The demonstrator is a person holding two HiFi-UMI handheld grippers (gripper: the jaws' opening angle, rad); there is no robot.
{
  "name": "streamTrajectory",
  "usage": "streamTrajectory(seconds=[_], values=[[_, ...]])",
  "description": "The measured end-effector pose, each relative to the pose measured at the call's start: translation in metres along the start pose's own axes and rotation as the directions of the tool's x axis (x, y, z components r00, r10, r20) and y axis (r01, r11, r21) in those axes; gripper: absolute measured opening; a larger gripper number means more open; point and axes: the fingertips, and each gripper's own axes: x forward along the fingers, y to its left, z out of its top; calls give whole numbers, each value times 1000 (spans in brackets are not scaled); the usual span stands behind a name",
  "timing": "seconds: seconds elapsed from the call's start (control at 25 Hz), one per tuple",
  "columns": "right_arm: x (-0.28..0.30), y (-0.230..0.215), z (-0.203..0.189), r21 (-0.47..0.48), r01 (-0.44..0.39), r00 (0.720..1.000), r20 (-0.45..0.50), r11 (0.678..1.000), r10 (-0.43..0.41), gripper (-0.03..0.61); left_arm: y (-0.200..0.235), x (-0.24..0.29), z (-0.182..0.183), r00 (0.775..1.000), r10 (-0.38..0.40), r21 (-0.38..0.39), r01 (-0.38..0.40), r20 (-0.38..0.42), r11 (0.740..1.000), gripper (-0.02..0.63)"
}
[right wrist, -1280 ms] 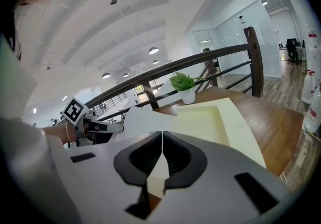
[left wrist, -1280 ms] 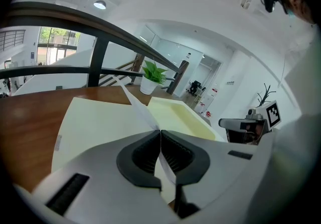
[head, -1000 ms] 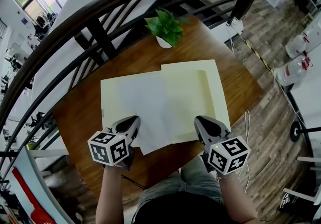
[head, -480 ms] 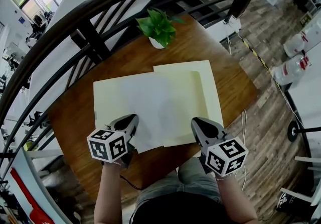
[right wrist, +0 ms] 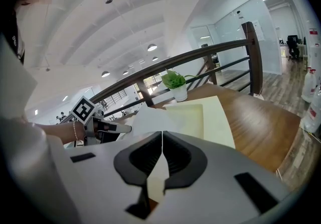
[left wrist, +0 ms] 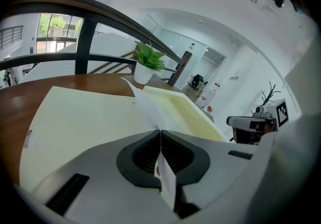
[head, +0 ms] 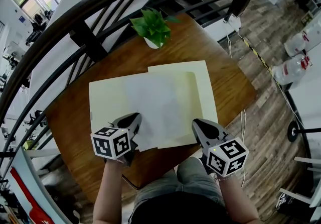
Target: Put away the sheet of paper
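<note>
Left tool (head: 134, 117) was pinched shut on the near-left corner of the sheet of paper (head: 155, 103), which lay across the open folder (head: 107, 100)'s fold, long axis pointing away; right tool (head: 197, 123) clamped the folder's near-right edge, just beside the sheet.

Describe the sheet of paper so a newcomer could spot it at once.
On the wooden table lies an open cream folder. The sheet of paper spreads across its middle, its near corner pinched by the left gripper; it alone is white, not cream.
</note>
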Motion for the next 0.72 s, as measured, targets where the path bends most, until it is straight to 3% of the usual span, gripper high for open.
streamTrajectory(seconds=[0.72], values=[[-20, -37, 5, 54, 28, 999, 44, 998, -30, 29, -27, 42, 1, 998, -8, 34, 10, -62, 999, 21]])
